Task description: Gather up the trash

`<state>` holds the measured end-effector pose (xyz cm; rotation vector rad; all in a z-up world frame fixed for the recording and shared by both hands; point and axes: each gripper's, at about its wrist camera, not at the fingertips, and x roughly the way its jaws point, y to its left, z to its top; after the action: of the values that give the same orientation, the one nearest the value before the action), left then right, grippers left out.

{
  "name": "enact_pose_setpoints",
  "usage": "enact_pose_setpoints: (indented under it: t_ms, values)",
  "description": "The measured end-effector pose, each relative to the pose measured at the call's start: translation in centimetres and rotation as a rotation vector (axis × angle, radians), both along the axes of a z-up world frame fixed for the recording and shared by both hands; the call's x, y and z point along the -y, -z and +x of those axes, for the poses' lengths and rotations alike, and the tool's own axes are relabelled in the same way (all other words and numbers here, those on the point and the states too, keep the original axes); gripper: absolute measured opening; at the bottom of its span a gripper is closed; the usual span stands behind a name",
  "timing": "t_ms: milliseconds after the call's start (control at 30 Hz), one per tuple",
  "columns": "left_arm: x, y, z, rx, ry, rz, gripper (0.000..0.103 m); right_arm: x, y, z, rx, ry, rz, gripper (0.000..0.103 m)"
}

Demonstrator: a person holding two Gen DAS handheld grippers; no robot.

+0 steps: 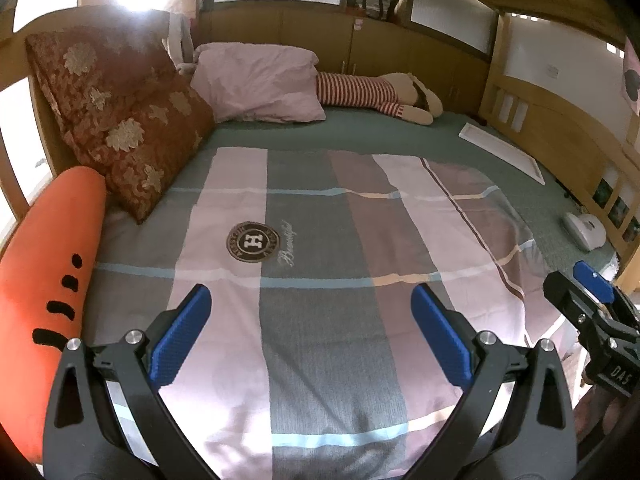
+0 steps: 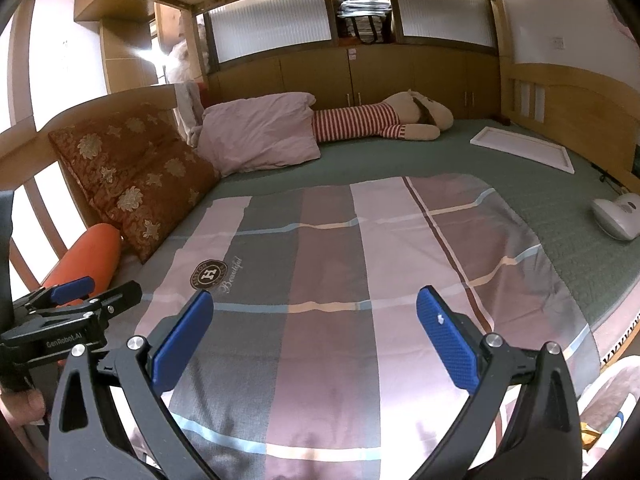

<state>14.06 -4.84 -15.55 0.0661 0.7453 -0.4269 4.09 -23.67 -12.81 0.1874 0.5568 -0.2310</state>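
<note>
Trash is proving hard to identify with certainty in either wrist view; the only candidate is showing as pale crumpled material with yellow and blue scraps [image 2: 608, 400] at the lower right edge of the right wrist view. It is lying beyond the bed's edge, to the right of the right gripper [image 2: 317, 296] and apart from it, and whether it is a bag is not discernible. As for containers, an open niche [image 2: 362, 12] between the frosted panels is holding a stack of folded or bagged items, while the wooden cabinet doors [image 2: 380, 76] below it are staying closed to view. The left gripper [image 1: 311, 292] is hovering over the plaid quilt [image 1: 320, 220] with its blue pads spread wide apart and holding nothing; the right gripper is doing likewise, fingers apart and empty, just beside the left one. On the green bed cover [image 2: 540, 200] a white flat panel [image 2: 524, 148] and a white handheld appliance [image 2: 618, 216] are lying well ahead of the right gripper. A brocade cushion [image 1: 120, 120], pink pillow [image 1: 260, 80], orange bolster [image 1: 40, 280] and striped plush toy [image 2: 360, 122] are resting along the far and left sides.
</note>
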Motion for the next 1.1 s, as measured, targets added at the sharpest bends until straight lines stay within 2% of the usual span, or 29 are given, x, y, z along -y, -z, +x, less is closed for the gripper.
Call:
enact_pose_setpoints:
  t_ms: [133,300,500,800,967,1100]
  values:
    - [0.2,-0.1,-0.1,0.008,0.001,0.014,0.100,0.0,0.0,0.0,0.000,0.002,0.005,0.099]
    - [0.3,-0.5,-0.5,0.019,-0.003,-0.004,0.100,0.0,-0.1,0.0,-0.001,0.001,0.000,0.099]
    - [0.1,0.0,0.4,-0.055,-0.020,-0.021,0.100,0.1,-0.1,0.0,0.004,0.002,-0.001,0.099]
    - [0.1,-0.6,0.0,-0.021,-0.016,-0.028,0.100,-0.3,-0.2,0.1,0.008,0.000,-0.003,0.099]
    - [0.0,-1.1,-0.2,-0.008,-0.010,-0.062,0.100,-0.1,-0.4,-0.1,0.014,0.001,-0.005,0.099]
    - [0.0,-1.7,-0.6,0.036,-0.017,-0.054,0.100,-0.1,-0.6,-0.4,0.018,-0.003,-0.001,0.099]
